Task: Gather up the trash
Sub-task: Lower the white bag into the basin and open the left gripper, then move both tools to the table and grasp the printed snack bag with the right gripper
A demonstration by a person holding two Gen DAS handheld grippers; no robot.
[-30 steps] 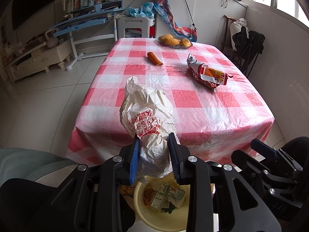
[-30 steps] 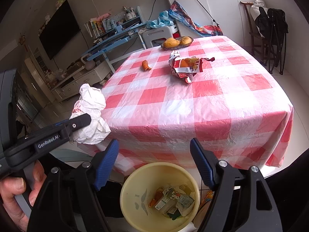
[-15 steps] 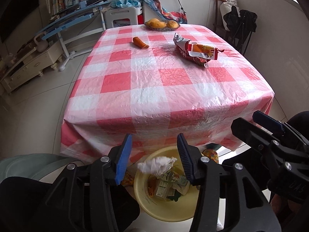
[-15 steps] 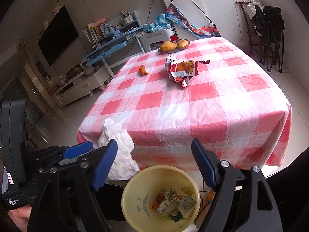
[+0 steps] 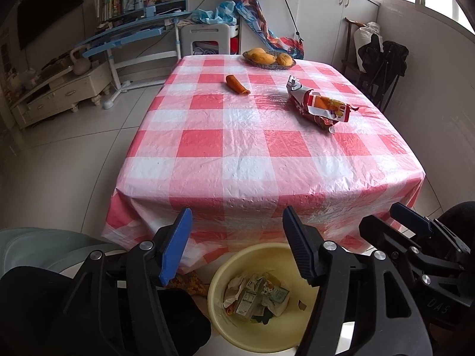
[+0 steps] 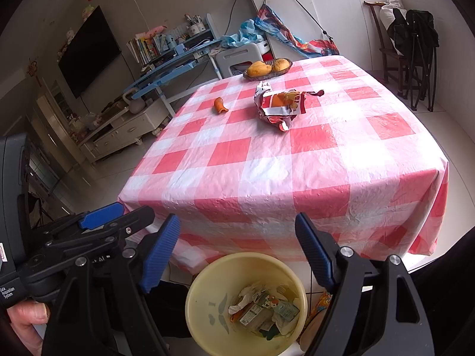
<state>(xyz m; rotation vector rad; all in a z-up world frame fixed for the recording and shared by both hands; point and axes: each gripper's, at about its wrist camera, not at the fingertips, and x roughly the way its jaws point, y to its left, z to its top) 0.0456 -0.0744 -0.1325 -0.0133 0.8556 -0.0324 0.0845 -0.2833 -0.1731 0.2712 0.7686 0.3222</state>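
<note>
A yellow bin (image 5: 216, 320) (image 6: 196, 314) stands on the floor at the table's near edge, with cartons and white paper trash (image 5: 255, 295) (image 6: 261, 305) inside. My left gripper (image 5: 236, 246) is open and empty above the bin. My right gripper (image 6: 237, 249) is open and empty, also above the bin. On the red-checked table (image 5: 252, 148) (image 6: 297, 154) lie a red crumpled snack wrapper (image 5: 320, 108) (image 6: 280, 105) and a small orange piece (image 5: 237, 84) (image 6: 220, 105).
A dish of yellow fruit (image 5: 268, 57) (image 6: 267, 67) sits at the table's far end. A white stool (image 5: 206, 40), blue desk (image 5: 133, 35) and low cabinet (image 5: 59, 95) stand beyond. A dark chair with bags (image 5: 383, 59) is at the right.
My left gripper, shut on a white plastic bag a second ago, opened and dropped it into the bin. It has since opened wider. The right gripper stayed open.
</note>
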